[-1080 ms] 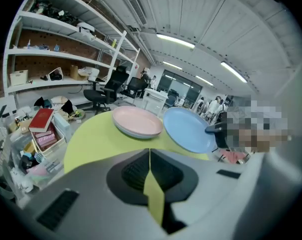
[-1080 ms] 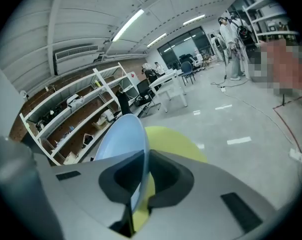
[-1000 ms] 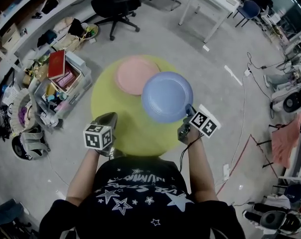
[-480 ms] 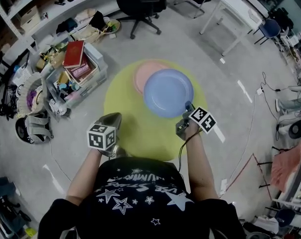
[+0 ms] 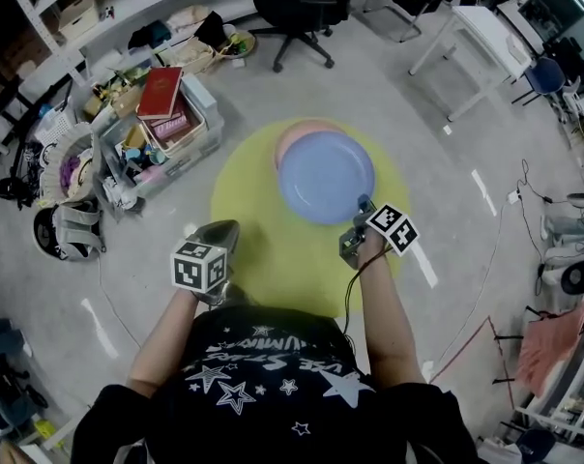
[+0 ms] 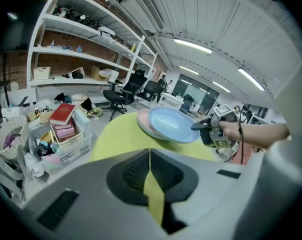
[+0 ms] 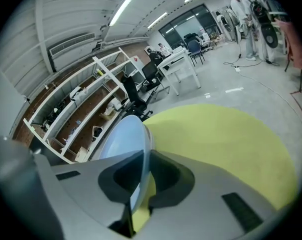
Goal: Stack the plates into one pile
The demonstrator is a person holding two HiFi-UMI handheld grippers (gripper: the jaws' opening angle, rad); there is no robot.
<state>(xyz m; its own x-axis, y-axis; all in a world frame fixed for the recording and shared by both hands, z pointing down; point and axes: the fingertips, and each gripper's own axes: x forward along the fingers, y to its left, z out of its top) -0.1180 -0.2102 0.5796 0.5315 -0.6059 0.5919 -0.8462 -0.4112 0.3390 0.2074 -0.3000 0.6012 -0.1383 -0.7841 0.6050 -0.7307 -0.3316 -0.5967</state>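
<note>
Plate, blue (image 5: 326, 175): rim clamped in right hand-held gripper (image 5: 363, 205), carried flat just over pink plate (image 5: 294, 135) on desk (image 5: 273, 249), lined up for stacking | left hand-held gripper (image 5: 218, 235): jaws together, empty, kept clear.

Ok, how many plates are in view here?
2. The blue plate, gripped at its rim by the right tool, hangs over the pink plate on the yellow table. More could hide beneath it.

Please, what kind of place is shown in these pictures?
Probably a workshop or lab room: white metal storage shelves, a black wheeled office chair, and a white work table on a bare grey floor.
</note>
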